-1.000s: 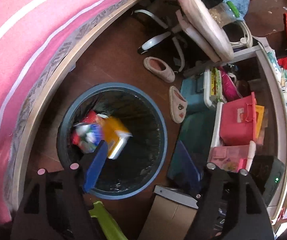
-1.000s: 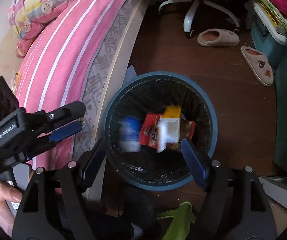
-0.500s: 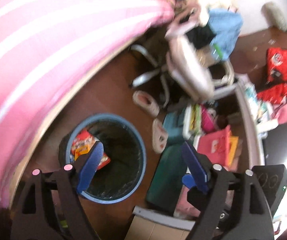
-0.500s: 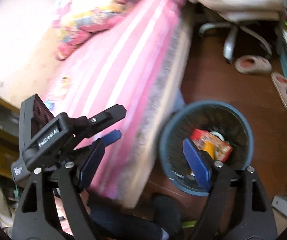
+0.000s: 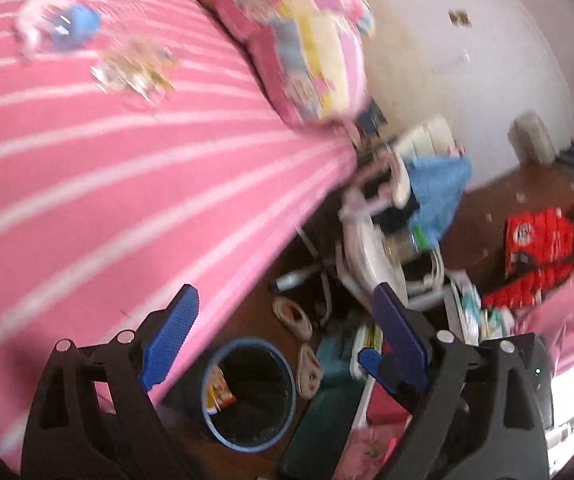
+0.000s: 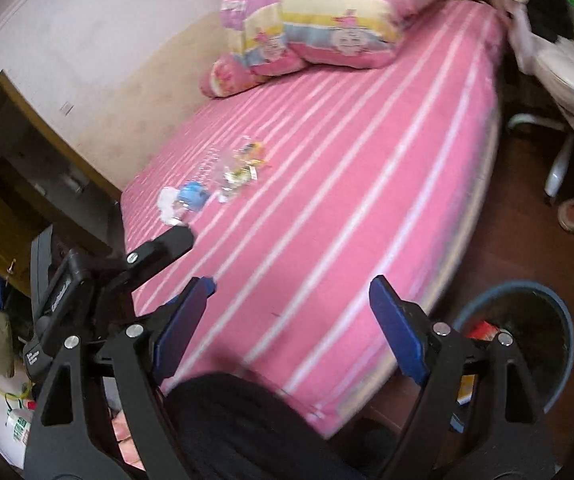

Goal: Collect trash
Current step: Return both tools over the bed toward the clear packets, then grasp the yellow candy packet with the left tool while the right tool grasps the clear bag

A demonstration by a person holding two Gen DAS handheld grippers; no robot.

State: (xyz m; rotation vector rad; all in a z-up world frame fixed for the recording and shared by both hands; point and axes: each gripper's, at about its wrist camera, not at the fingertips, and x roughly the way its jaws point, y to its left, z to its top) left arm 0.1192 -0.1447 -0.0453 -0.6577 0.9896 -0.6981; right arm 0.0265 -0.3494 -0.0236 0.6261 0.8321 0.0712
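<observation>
While blur smears the pink striped bed (image 6: 327,184), its crumpled wrappers (image 6: 239,168) read clearly only from the right wrist; the blue bin (image 5: 249,394) shows whole only from the left, holding packets; left tongs (image 5: 283,332) opening, right tongs (image 6: 287,316) spread, both empty

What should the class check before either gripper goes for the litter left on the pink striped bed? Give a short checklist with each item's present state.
1. Left gripper empty, jaws opening: ok.
2. Right gripper empty, jaws standing wide: ok.
3. Litter in sight on the bed: blue-and-white scrap and clear wrappers: ok.
4. Bare sheet between grippers and litter, nothing in the way: ok.
5. Bin open, beside the bed, room inside: ok.
6. Exact kind of each scrap: cannot tell, blurred.
</observation>
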